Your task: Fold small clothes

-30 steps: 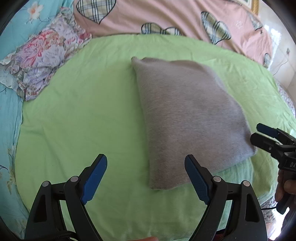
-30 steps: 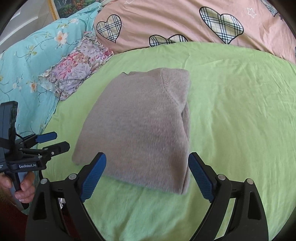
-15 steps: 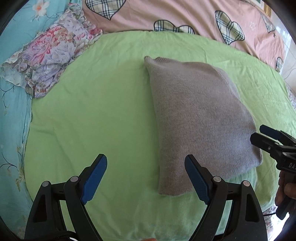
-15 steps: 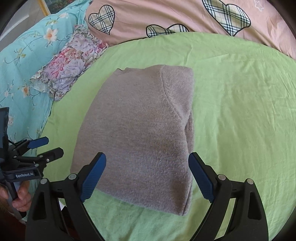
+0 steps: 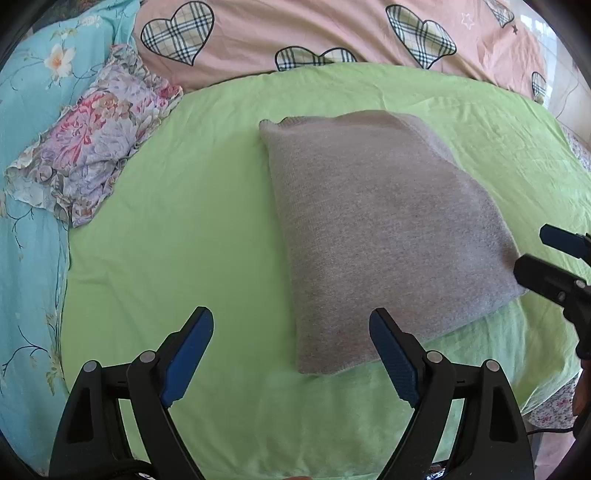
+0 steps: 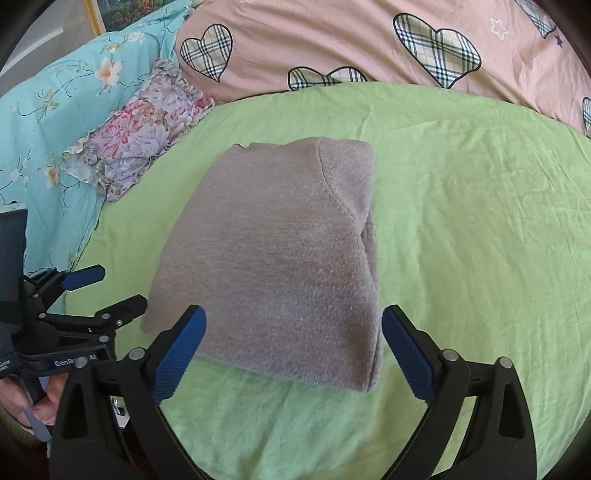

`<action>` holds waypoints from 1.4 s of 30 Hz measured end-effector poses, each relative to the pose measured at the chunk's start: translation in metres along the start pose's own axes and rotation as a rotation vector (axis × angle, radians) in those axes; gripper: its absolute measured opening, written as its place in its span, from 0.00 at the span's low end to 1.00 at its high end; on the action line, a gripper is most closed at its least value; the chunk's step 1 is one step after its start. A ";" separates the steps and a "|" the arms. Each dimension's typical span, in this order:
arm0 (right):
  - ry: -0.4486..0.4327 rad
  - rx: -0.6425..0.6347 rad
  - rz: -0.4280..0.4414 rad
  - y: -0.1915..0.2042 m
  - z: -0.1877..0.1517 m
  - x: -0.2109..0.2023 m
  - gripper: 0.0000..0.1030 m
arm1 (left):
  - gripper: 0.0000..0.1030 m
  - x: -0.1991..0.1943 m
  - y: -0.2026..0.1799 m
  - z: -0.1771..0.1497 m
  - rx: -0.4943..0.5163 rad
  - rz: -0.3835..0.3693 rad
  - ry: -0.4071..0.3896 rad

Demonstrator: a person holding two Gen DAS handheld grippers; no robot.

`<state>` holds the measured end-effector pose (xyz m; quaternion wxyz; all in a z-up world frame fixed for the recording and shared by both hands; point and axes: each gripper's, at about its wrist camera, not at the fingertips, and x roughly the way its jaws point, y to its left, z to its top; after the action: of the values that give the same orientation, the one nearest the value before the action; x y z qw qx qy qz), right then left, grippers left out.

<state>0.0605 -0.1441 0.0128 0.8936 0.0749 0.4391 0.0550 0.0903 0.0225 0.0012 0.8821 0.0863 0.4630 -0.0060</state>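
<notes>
**Folded grey knit rests on green sheet as two claws hover at its near edge**

A grey knitted sweater [image 6: 273, 258], folded into a thick rectangle, lies flat on a lime-green sheet [image 6: 480, 229] spread over a bed. Its long axis runs from the near edge of the bed toward the far pillows, leaning a little to one side; the far end shows a ribbed edge and a curved seam, and the near end is a soft, rounded fold.

The left claw [image 5: 291, 350] stands wide, its blue pads apart above bare sheet, with only the near left corner of the sweater lying between them; neither pad touches the fabric. The right claw [image 6: 293, 349] is opening, its jaws spread wide to either side of the sweater's near edge and clear of the knit. A hand [image 6: 22, 400] grips the left tool's handle at the frame's lower left.

Beyond the sheet sit a pink duvet [image 5: 332, 33] printed with plaid hearts, a turquoise floral cover [image 5: 26, 122] and a small frilled floral pillow [image 5: 96, 147], which lies well apart from the sweater. No containers appear.
</notes>
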 end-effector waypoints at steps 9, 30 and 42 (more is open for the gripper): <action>0.007 -0.007 0.016 0.001 -0.001 0.008 0.95 | 0.88 0.000 -0.003 0.005 -0.006 0.009 -0.010; 0.008 0.024 0.051 -0.010 0.012 0.032 0.95 | 0.89 0.018 -0.002 0.024 -0.011 -0.024 -0.022; 0.008 0.026 0.053 -0.010 0.012 0.035 0.95 | 0.89 0.019 0.002 0.024 -0.011 -0.033 -0.035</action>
<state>0.0919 -0.1494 -0.0091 0.8890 0.0979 0.4414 0.0731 0.1207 0.0219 -0.0005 0.8904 0.0739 0.4488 -0.0194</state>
